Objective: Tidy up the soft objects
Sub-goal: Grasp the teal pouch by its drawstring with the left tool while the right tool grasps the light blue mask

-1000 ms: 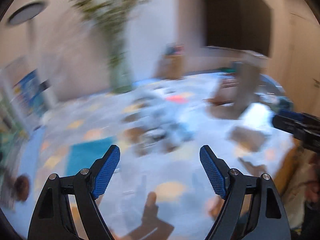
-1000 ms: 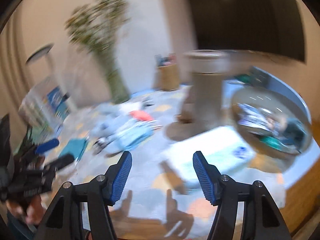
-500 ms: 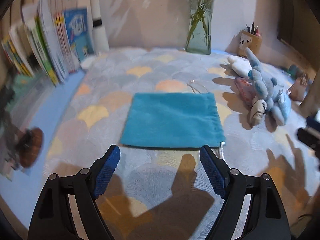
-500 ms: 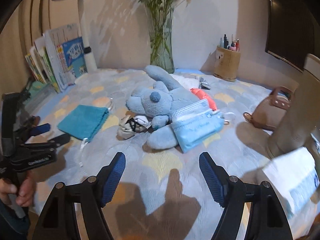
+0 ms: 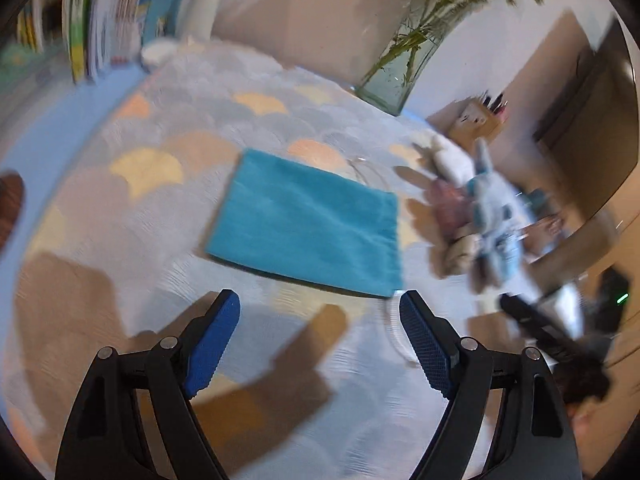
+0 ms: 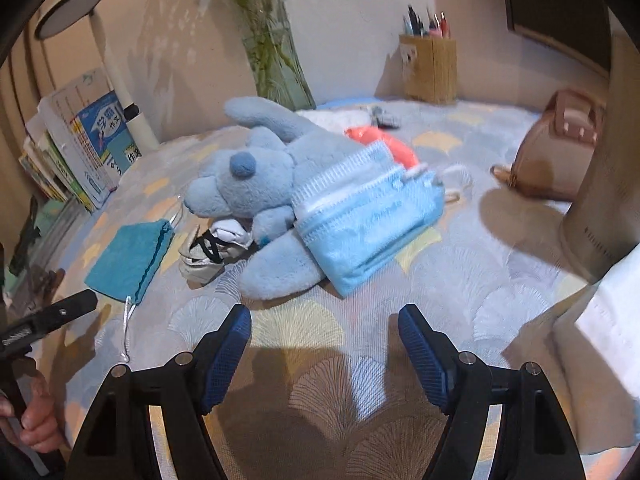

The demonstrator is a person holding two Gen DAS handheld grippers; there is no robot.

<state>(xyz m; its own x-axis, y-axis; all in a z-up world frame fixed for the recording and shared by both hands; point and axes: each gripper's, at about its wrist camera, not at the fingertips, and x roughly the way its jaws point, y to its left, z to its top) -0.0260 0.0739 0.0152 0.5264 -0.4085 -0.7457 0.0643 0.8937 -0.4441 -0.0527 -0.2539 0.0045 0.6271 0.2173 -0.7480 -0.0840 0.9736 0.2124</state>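
Note:
A teal drawstring pouch (image 5: 308, 220) lies flat on the patterned tablecloth, just ahead of my open, empty left gripper (image 5: 320, 332); it also shows in the right wrist view (image 6: 130, 256). A blue plush toy (image 6: 264, 196) lies in the middle with a light blue mask pack (image 6: 368, 216) leaning on it, a small white and black cloth item (image 6: 216, 248) beside it and an orange soft item (image 6: 384, 144) behind. My right gripper (image 6: 324, 344) is open and empty, a little short of the plush. The plush appears blurred in the left wrist view (image 5: 488, 208).
Books (image 6: 84, 148) and a lamp (image 6: 116, 68) stand at the left. A glass vase (image 6: 280, 64) and a pen holder (image 6: 430, 64) stand at the back wall. A brown bag (image 6: 560, 148) and a beige cylinder (image 6: 604, 184) are on the right.
The left gripper has tilted and moved closer to the pouch. The right gripper has moved closer to the plush and mask pack. Both stay open.

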